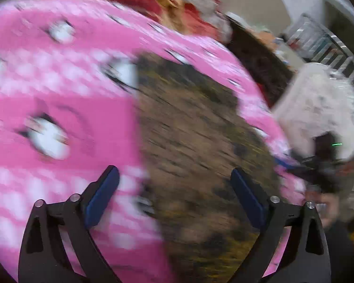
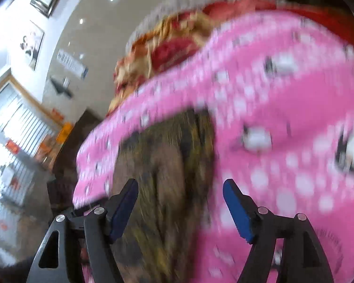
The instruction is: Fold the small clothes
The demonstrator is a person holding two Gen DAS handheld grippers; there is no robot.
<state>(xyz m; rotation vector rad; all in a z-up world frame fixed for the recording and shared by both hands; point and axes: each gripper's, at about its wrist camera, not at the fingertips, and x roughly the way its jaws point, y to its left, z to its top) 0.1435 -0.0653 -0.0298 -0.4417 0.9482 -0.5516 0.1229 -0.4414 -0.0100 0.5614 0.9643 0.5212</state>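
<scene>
Your left gripper (image 1: 174, 184) has its blue-padded fingers (image 1: 102, 195) spread wide apart, with nothing between them; they hang over the brown mottled garment (image 1: 193, 141), though the blur makes it impossible to tell whether the tips touch the cloth. Your right gripper (image 2: 180, 199) is likewise spread, its fingers (image 2: 236, 210) holding nothing, one tip over the brown mottled garment (image 2: 165, 165) and the other over the pink spread beside it.

The garment lies flat on a pink polka-dot cover (image 1: 59, 94) printed with white cartoon faces. In the left wrist view it runs from the middle of the frame down between your fingers, with the pink cover (image 2: 283, 118) showing on both sides of it. Beyond the pink cover sits a red and gold patterned cloth (image 1: 153, 2), seen also from the right wrist (image 2: 167, 47). Both views are heavily motion-blurred, so folds and edges of the garment cannot be made out.
</scene>
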